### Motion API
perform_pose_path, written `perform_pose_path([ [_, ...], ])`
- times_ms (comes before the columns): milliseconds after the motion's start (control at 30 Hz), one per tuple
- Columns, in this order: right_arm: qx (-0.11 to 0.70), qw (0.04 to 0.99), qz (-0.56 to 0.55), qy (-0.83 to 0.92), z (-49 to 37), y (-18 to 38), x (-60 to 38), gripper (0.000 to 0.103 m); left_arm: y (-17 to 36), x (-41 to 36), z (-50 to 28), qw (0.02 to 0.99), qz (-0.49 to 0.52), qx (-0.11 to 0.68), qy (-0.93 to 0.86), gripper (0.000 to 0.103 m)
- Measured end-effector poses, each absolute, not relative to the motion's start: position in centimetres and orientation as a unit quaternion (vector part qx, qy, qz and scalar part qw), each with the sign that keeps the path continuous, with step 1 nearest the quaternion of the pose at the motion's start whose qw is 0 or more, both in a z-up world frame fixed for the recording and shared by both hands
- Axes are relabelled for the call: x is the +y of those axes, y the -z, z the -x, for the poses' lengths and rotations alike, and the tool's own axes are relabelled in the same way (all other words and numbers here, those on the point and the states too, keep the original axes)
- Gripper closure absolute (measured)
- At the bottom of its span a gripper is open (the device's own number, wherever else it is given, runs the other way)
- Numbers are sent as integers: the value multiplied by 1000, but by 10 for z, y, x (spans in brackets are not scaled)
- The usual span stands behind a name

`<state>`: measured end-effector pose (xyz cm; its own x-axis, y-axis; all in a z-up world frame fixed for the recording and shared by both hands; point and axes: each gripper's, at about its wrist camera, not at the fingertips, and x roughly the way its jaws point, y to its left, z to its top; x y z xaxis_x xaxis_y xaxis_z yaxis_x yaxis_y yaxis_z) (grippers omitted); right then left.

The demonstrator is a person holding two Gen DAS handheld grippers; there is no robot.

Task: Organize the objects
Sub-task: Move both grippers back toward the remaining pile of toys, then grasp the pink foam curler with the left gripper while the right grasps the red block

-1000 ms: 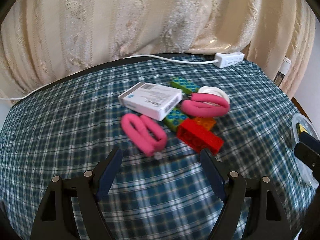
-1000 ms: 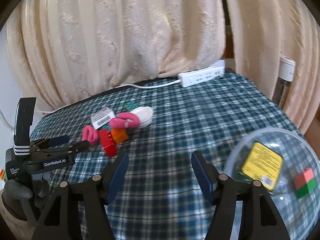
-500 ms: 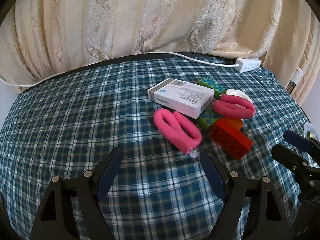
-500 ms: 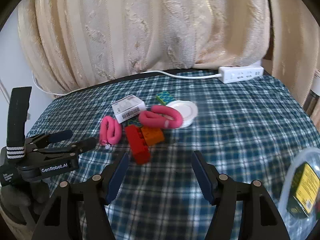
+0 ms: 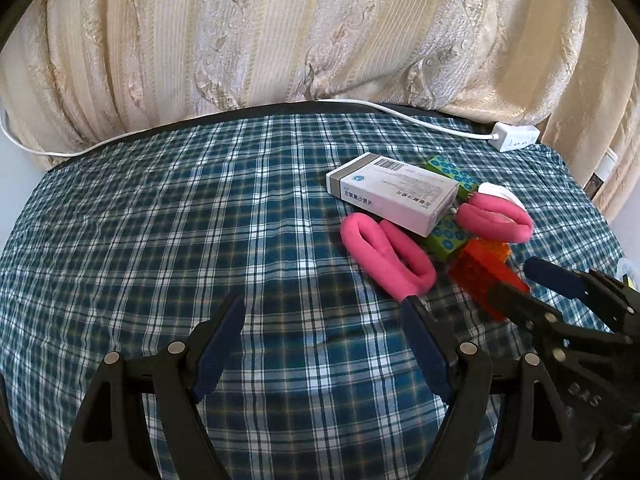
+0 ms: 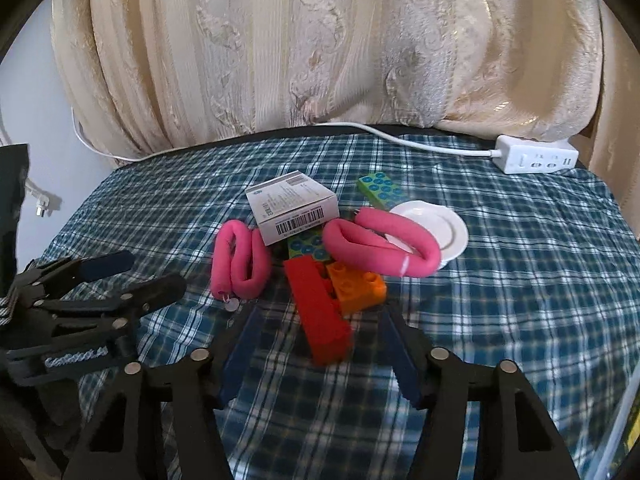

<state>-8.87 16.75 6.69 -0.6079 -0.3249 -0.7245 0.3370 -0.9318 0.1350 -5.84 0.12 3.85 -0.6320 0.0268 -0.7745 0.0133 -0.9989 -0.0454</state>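
Observation:
A pile lies on the plaid cloth: a white medicine box (image 6: 292, 208), two pink foam curlers (image 6: 240, 264) (image 6: 380, 246), green bricks (image 6: 380, 190), an orange brick (image 6: 356, 286) and a red brick (image 6: 316, 308). My right gripper (image 6: 320, 312) hovers low at the pile. Its jaws are closing with the near end of the red brick between them, and the pads stand clear of it. My left gripper (image 5: 322, 302) is wide open over bare cloth, left of the near curler (image 5: 384, 252) and the box (image 5: 392, 196). Each gripper shows in the other's view.
A small white plate (image 6: 440, 228) lies under the far curler. A white power strip (image 6: 536, 158) with its cable sits at the back edge before the cream curtain. The rim of a clear container (image 6: 624, 420) shows at the right edge.
My right gripper has swung left from the clear container to the pile, dropped lower, and its jaws have narrowed. My left gripper has drifted left, so the pile sits further right in its view.

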Motion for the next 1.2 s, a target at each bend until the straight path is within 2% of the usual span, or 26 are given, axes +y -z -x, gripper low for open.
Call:
perform_pose_path([
  [200, 11, 194, -415, 889, 96, -60, 159, 56, -37, 0, 59, -1, 432, -26, -902, 22],
  [300, 10, 190, -420, 887, 100, -55, 157, 63, -35, 0, 60, -4, 434, -25, -901, 22],
  [367, 5, 182, -423, 888, 101, -52, 159, 72, -33, 0, 61, -6, 435, -24, -900, 22],
  [433, -4, 177, -425, 888, 102, -50, 163, 74, -31, 0, 63, -7, 437, -23, -899, 22],
  [1200, -60, 162, -416, 893, 69, -52, 202, 77, -25, 28, 82, 5, 457, -1, -890, 22],
])
